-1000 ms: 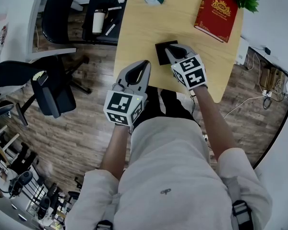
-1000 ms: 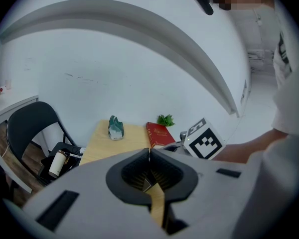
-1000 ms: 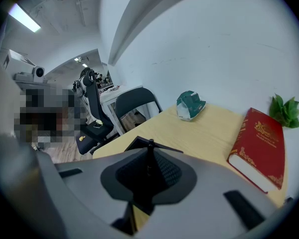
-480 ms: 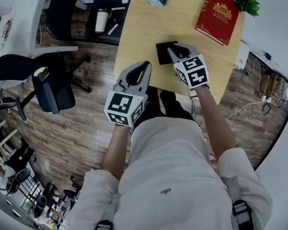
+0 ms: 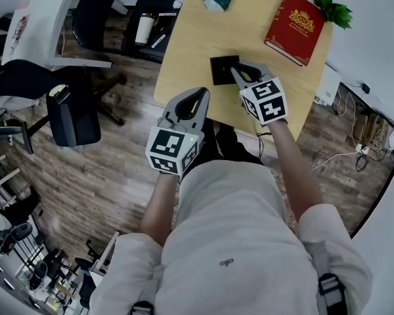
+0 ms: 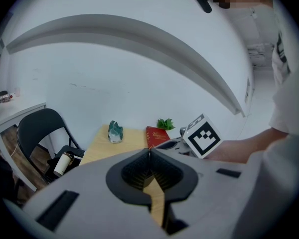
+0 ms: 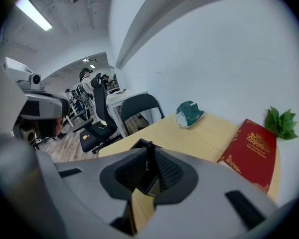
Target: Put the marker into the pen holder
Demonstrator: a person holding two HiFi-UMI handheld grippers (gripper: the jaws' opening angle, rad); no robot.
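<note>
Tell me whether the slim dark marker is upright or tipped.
Upright: the slim dark marker stands vertical, pinched between the right gripper's shut jaws over the black square pen holder.

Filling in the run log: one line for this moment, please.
right gripper: shut on marker | marker: upright over pen holder | left gripper: shut, empty

The marker (image 7: 149, 156) is a thin black stick, upright and pinched between the jaw tips of my right gripper (image 5: 238, 71), with its upper end poking just above them. The pen holder (image 5: 221, 69) is a black, square, open-topped box standing upright directly under and just ahead of those jaw tips. The marker's lower part points down into its opening, though I cannot tell how deep it reaches.
</note>
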